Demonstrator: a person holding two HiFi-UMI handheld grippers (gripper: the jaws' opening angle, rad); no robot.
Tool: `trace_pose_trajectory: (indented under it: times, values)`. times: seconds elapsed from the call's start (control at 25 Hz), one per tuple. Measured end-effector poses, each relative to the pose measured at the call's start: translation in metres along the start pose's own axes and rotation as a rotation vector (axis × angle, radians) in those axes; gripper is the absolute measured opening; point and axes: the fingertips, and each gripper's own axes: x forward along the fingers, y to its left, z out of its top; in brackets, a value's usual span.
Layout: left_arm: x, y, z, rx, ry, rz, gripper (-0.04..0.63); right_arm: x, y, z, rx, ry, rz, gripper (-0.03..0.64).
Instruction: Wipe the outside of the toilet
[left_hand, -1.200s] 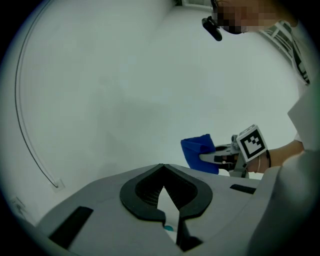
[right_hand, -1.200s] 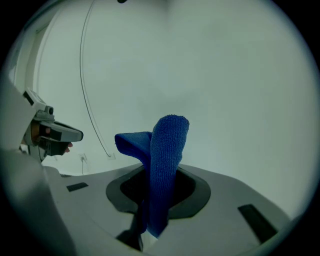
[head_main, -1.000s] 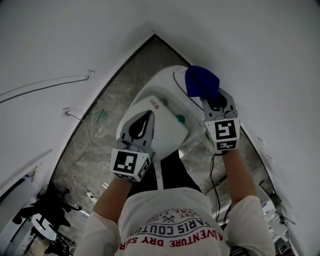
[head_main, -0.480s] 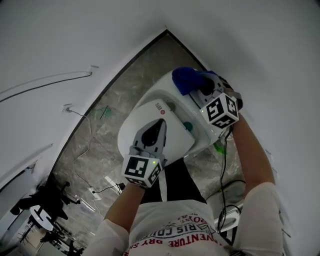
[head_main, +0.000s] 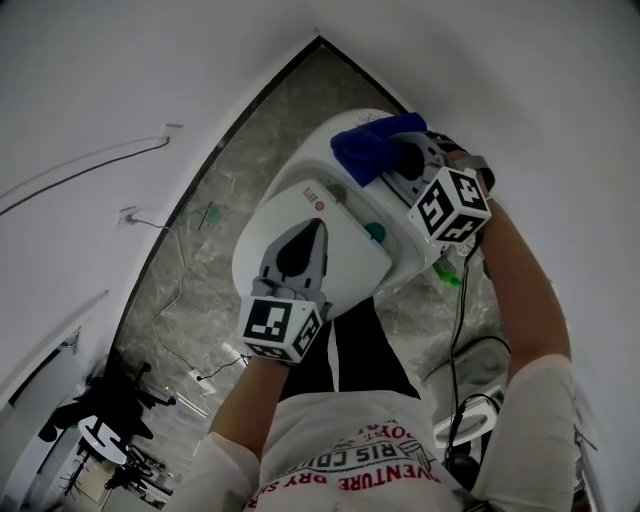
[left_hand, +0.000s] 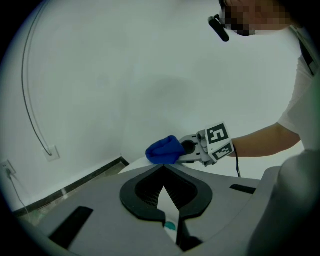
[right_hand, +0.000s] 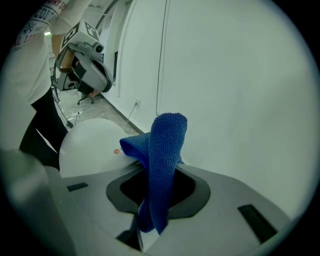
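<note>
White walls (head_main: 100, 80) meet a grey marbled floor (head_main: 225, 205). One white toilet (head_main: 300, 205). One blue cloth (head_main: 372, 145), clamped in the right gripper (head_main: 392, 160). The left gripper (head_main: 318, 224) is closed and empty.

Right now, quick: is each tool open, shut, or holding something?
Left tool: shut, holding nothing.
Right tool: shut on the blue cloth.

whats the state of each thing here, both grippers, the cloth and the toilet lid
left gripper: shut, holding nothing, above the lid
right gripper: shut on the blue cloth
blue cloth: bunched, clamped in the jaws, at the toilet's rear
toilet lid: down, closed
</note>
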Motion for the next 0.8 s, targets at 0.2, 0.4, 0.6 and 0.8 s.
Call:
trace_pose_trajectory:
  times: [0.2,0.4,0.6,0.8]
  values:
    - [0.016,-0.024,-0.012,0.023,0.02,-0.052,0.006,-0.021,0.013,-0.022,0.07,-0.022,-0.083,0.077]
    - [0.017,-0.05,-0.019,0.051,0.047,-0.136,0.006,-0.056,0.04,-0.048,0.153,0.011,-0.154,0.077]
    - [0.021,-0.075,-0.034,0.107,0.082,-0.217,0.006,-0.076,0.07,-0.079,0.216,0.041,-0.255,0.077]
    - [0.029,-0.098,-0.05,0.182,0.106,-0.299,0.006,-0.092,0.094,-0.103,0.258,0.061,-0.343,0.077]
